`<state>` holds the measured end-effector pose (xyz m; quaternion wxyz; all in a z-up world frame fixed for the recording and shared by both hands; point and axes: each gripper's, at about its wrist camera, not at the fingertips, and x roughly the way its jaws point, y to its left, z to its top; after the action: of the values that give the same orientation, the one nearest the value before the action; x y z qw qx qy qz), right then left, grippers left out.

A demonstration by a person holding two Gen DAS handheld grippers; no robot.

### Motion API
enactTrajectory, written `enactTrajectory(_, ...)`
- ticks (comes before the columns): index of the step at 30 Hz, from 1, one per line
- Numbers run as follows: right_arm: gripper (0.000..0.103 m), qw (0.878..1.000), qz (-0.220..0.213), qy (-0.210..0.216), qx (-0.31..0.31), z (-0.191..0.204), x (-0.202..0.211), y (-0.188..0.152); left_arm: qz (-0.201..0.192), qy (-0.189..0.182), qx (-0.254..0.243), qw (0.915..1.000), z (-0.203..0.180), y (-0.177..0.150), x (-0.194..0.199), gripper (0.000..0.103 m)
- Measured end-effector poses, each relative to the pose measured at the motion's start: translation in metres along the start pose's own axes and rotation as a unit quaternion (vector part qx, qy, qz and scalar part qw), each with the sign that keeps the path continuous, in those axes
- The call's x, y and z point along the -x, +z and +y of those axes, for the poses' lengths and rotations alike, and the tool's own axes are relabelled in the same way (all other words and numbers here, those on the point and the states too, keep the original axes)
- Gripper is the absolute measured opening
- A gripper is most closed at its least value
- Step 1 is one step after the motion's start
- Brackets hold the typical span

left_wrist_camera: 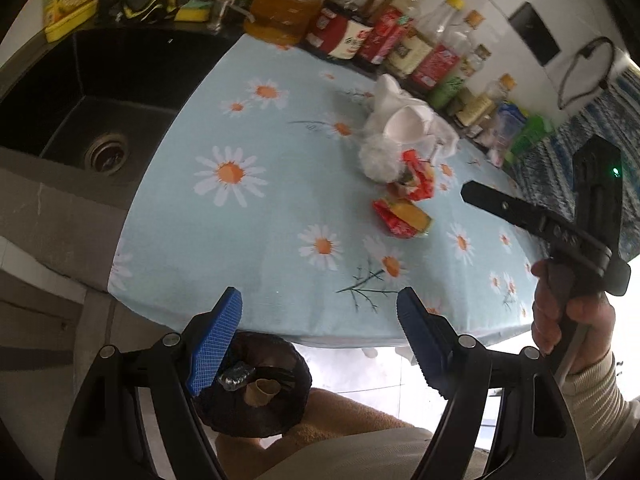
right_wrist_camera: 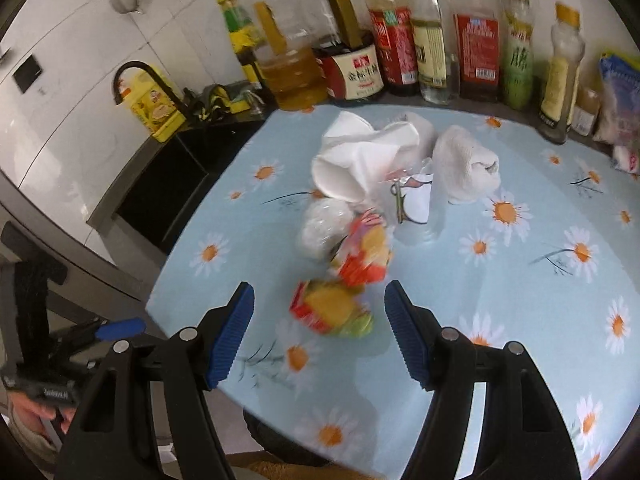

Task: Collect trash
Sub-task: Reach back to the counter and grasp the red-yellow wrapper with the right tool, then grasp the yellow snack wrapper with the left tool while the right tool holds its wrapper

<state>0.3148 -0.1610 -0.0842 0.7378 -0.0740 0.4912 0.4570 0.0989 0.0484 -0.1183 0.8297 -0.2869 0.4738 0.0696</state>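
— Blue-padded fingers on the right gripper [right_wrist_camera: 319, 330] stand wide apart, nothing between the pads. Where is the trash?

— Just ahead of them. A red-and-yellow snack wrapper [right_wrist_camera: 330, 308] lies on the daisy tablecloth [right_wrist_camera: 500, 300], in line with the gap and slightly toward the left finger, not touching either pad. It looks blurred.

— And beyond it?

— A second crumpled wrapper [right_wrist_camera: 366, 256], then a clear plastic ball [right_wrist_camera: 324, 232], white paper [right_wrist_camera: 360, 156] and a white cloth [right_wrist_camera: 466, 164], all bunched near the table's middle.

— The left gripper [left_wrist_camera: 320, 338]?

— Also spread wide, holding nothing. It hangs at the table's near edge, partly over a black bag [left_wrist_camera: 264, 388] below, which holds a small cardboard tube [left_wrist_camera: 262, 390] and a bit of foil [left_wrist_camera: 236, 374].

— How far is the trash from it?

— Well apart; the wrappers lie farther up the cloth, to the right of its fingers. The right gripper's black body reaches in from that side.

— Anything else?

— A dark sink [left_wrist_camera: 108, 120] on the left, and a row of bottles [right_wrist_camera: 420, 40] along the wall.
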Motion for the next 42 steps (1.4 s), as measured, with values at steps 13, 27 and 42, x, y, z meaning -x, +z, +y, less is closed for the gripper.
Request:
enactTrajectory(13, 0.053, 0.999, 0.045, 0.025, -0.01, -0.039, -0.059, 0.021, 0.012, 0.031, 0.028, 0.999, -0.016, 0.017, -0.026, 0.077)
enactTrajectory(27, 0.038, 0.998, 0.033, 0.041, -0.024, -0.047, -0.061, 0.023, 0.027, 0.036, 0.012, 0.9989, -0.032, 0.025, -0.041, 0.077)
enactTrajectory(42, 0.038, 0.996, -0.018, 0.046, -0.079, -0.061, 0.006, -0.004, 0.07, 0.016, -0.064, 0.9954, -0.073, 0.045, -0.081, 0.077)
